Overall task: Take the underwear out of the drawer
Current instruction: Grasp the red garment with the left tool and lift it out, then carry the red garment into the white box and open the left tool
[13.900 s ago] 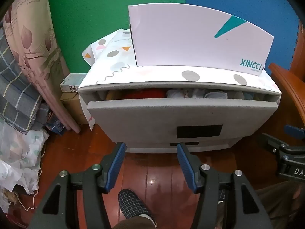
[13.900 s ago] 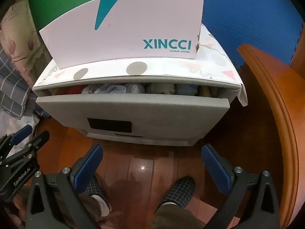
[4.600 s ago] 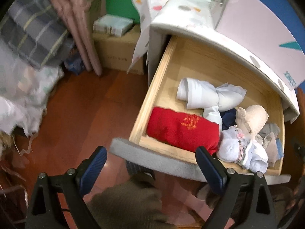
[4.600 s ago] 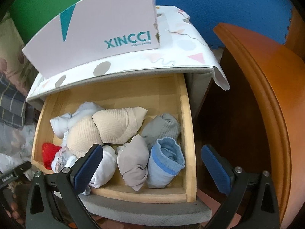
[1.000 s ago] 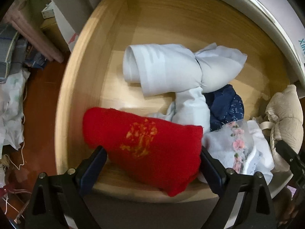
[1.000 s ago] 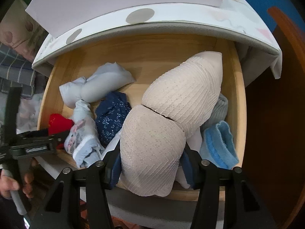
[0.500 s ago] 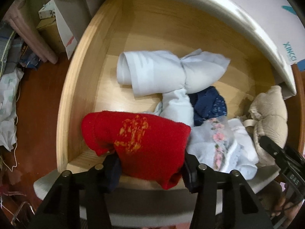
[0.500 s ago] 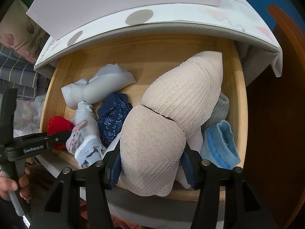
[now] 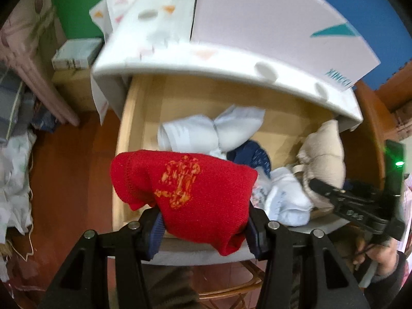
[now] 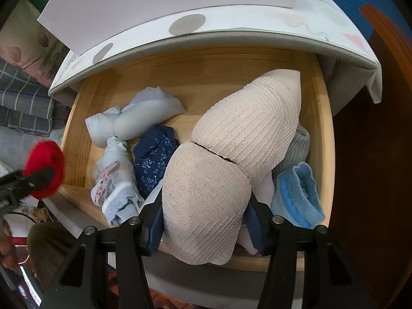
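In the left wrist view the left gripper [image 9: 204, 228] sits at the bottom centre of the frame with its jaws pressed in on a folded red garment [image 9: 185, 180], which bulges up and out between them and hangs above the front edge of the open drawer [image 9: 128, 118]; the jaws closed on it within the last second and the cloth is plainly between them. In the right wrist view the right gripper [image 10: 206, 228], likewise at bottom centre, is clamped narrow on the lower cup of a beige bra [image 10: 224, 170] whose other cup reaches up toward the upper right of the drawer. The remaining pieces lie loose on the drawer floor: a pale blue knotted bundle [image 10: 136, 123] at the left, a navy dotted piece [image 10: 154, 157] at centre, a light blue knit piece [image 10: 296, 195] at the lower right. To do this step well, I would carry the red garment straight up and toward the bottom of the frame, well over the grey drawer front, before swinging it aside, since its drooping corner could snag the edge. The bra probably needs a slow, steady lift, because its far cup and straps may drag the neighbouring navy and grey pieces along; pausing once it hangs free would let anything caught fall back
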Demonstrator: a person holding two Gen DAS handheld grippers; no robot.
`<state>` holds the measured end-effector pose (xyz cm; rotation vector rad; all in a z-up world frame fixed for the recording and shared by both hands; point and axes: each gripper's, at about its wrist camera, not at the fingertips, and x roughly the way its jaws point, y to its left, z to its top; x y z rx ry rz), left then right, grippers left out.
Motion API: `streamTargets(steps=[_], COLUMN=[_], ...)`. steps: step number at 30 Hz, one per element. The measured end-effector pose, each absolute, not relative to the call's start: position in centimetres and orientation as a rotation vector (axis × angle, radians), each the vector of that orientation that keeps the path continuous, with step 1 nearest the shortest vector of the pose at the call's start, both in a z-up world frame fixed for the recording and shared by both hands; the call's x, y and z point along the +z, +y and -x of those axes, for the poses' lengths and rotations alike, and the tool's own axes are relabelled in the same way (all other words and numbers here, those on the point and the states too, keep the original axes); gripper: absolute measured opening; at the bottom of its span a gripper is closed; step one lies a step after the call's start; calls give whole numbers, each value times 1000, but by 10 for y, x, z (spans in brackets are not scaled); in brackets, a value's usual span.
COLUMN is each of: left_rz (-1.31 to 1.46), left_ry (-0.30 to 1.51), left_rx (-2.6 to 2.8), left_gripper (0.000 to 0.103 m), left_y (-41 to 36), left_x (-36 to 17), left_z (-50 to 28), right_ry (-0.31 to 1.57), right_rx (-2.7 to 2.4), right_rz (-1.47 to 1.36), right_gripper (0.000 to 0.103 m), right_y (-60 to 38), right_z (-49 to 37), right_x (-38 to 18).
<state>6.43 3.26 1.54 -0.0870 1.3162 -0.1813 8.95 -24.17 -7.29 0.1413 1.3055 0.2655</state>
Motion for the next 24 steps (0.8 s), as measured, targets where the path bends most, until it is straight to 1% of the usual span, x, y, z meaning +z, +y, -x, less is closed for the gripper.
streamTargets(steps=[9,14,19,24], left_rz=[63,11,-29,-63], left_ry=[1115,985,932,928], left_rx=[-193,-199,-217,-254], left_gripper=[53,53,53,53], left_y=[46,36,16,-16], left_x=[116,172,206,210], left_z=[-85,-111,-150,-192], right_ry=[1306,1306,1306,1307], right_rx=[272,268,268,265], right_rz=[-133,-127,-127,-133], right_gripper=[51,51,51,52], right_y=[-242,-241,-241,-240], right_z=[-90,-89,-90,-90], right_x=[-72,-72,-72,-72])
